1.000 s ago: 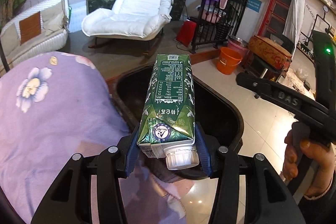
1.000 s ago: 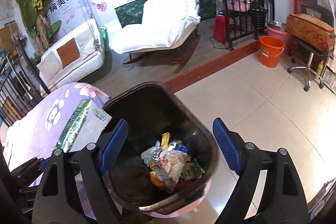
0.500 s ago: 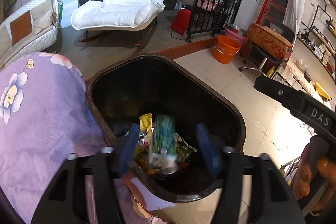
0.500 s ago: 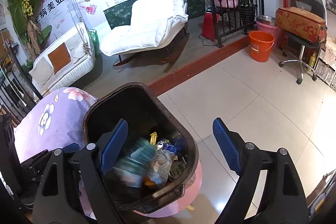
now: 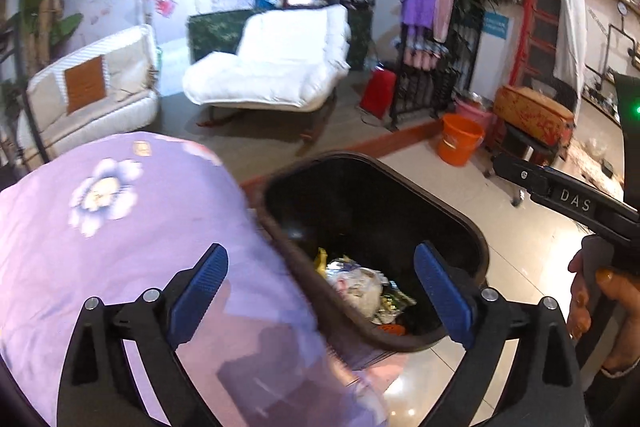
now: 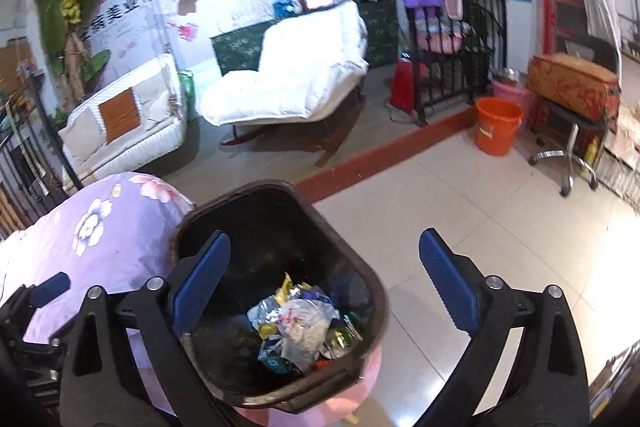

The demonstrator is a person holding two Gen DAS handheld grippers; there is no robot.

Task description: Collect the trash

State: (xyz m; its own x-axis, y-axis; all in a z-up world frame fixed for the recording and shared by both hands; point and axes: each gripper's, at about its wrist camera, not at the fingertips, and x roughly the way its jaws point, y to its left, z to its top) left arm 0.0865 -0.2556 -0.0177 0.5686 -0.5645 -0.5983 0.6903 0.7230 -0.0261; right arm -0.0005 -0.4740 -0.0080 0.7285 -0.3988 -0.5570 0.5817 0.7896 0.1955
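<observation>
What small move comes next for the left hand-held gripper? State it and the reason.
Probably swing the left hand-held gripper back over the purple floral cloth to look for more trash. Its jaws are open and hold nothing, and crumpled wrappers already lie inside the dark plastic trash bin. The right hand-held gripper is also open, above the bin.

The green milk carton is out of the left gripper [image 5: 320,291] now, dropped into the black bin [image 6: 376,291], and those jaws have spread wide open.
</observation>
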